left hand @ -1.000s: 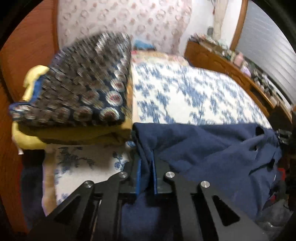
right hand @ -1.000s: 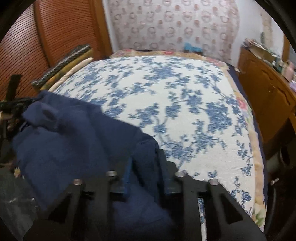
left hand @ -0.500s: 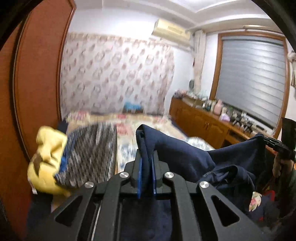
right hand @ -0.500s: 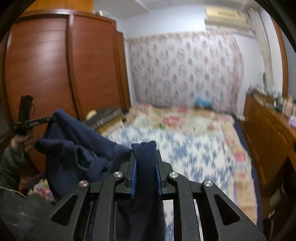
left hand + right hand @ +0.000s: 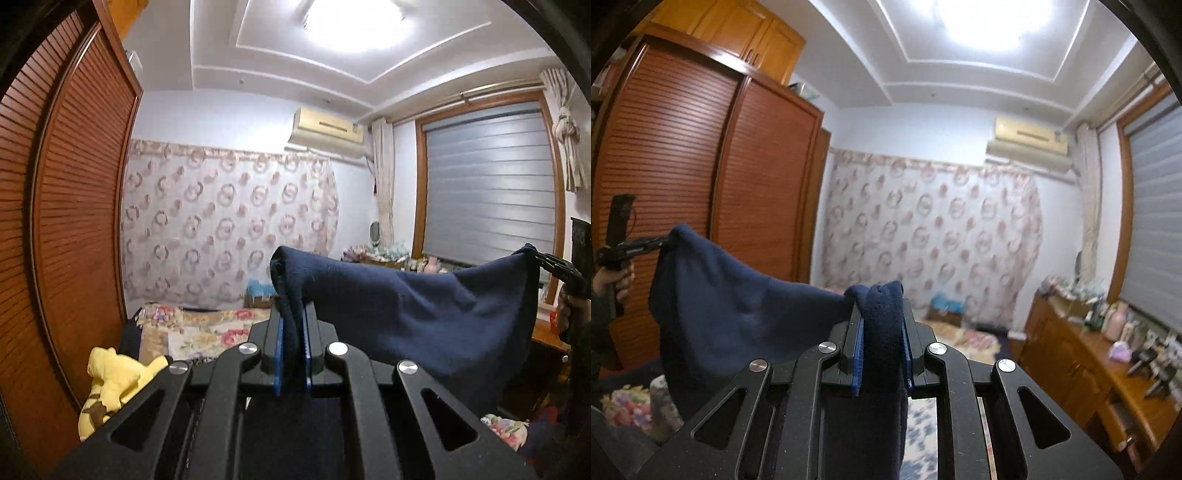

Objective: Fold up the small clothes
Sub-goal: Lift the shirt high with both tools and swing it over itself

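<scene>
Navy garment [image 5: 417, 310] hangs in the air above the bed [image 5: 207, 332], stretched between both grippers: left gripper [image 5: 291, 354] and right gripper [image 5: 882, 354] each have their fingers clamped on a corner (edge sagging slightly). Keep tension even while lowering it flat.

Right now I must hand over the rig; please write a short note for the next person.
Left tongs: shut on one corner of the navy garment.
Right tongs: shut on the other corner, a thick bunch of cloth.
The garment hangs in the air, stretched between both tongs, above the flowered bed. A yellow cloth lies at the bed's left edge.
Done: garment picked up and spread.
Left: lay it flat on the bed, fold it, probably stack it beside the other clothes.
</scene>
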`<state>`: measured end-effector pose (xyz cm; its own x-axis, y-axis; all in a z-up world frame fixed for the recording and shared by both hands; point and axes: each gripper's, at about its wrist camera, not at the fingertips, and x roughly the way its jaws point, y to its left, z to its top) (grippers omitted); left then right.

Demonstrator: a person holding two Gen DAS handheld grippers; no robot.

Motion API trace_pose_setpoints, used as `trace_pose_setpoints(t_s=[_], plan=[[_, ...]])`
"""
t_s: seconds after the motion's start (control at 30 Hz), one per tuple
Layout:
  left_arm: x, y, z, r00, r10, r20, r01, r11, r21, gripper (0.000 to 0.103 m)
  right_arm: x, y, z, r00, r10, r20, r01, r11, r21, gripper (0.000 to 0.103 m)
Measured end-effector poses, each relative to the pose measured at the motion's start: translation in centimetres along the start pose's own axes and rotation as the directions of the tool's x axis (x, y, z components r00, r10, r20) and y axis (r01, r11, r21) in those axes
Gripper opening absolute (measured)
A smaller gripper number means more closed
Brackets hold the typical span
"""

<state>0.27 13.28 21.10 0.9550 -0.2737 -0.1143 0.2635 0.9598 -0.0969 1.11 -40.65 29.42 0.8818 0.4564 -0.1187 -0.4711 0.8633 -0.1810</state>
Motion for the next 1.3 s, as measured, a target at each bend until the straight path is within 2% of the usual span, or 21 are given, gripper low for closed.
trace_pose_setpoints(t_s=[0.2, 0.33, 0.57, 0.7, 0.8, 0.9, 1.03, 1.17, 1.3], plan=[[-1.2, -1.0, 0.5, 0.999, -0.009, 0.041, 0.008, 1.0, 0.028, 0.006, -2.2, -0.4, 1.1, 0.999, -0.039, 0.028, 0.04, 0.999, -0.034, 0.014], [-0.7, -1.3, 0.7, 0.999, -0.028, 0.031, 0.027, 0.999, 0.043, 0.006, -2.2, -0.6, 0.8, 0.997, -0.071, -0.01, 0.071, 0.997, -0.04, 0.014], [-0.7, -2.1, 0.7, 0.999, -0.024, 0.023, 0.022, 0.999, 0.047, 0.006, -3.2, -1.2, 1.3, 0.995, -0.099, -0.006, 0.098, 0.993, -0.065, 0.014], [2.2, -1.6, -0.8, 0.999, -0.016, -0.028, 0.017, 0.999, 0.047, 0.006, -1.1, -2.5, 0.8, 0.991, -0.126, -0.05, 0.122, 0.989, -0.079, 0.014], [6.7, -1.3, -3.0, 0.996, -0.007, -0.094, 0.011, 0.999, 0.042, 0.006, 2.8, -4.0, -1.6, 0.983, -0.13, -0.13, 0.119, 0.989, -0.088, 0.014], [12.0, -0.9, -6.2, 0.987, 0.004, -0.162, 0.002, 0.999, 0.036, 0.006, 8.5, -5.4, -5.5, 0.952, -0.165, -0.259, 0.142, 0.984, -0.105, 0.014], [18.4, -0.6, -10.3, 0.964, 0.016, -0.264, -0.013, 1.0, 0.013, 0.006, 15.5, -7.5, -11.7, 0.906, -0.152, -0.396, 0.118, 0.987, -0.107, 0.014], [24.0, -0.5, -13.2, 0.933, 0.042, -0.358, -0.04, 0.999, 0.013, 0.006, 21.3, -9.3, -16.9, 0.863, -0.13, -0.488, 0.098, 0.991, -0.091, 0.014], [28.2, -0.4, -15.0, 0.901, 0.068, -0.429, -0.066, 0.998, 0.019, 0.006, 26.8, -11.2, -20.5, 0.829, -0.109, -0.549, 0.087, 0.994, -0.065, 0.014]])
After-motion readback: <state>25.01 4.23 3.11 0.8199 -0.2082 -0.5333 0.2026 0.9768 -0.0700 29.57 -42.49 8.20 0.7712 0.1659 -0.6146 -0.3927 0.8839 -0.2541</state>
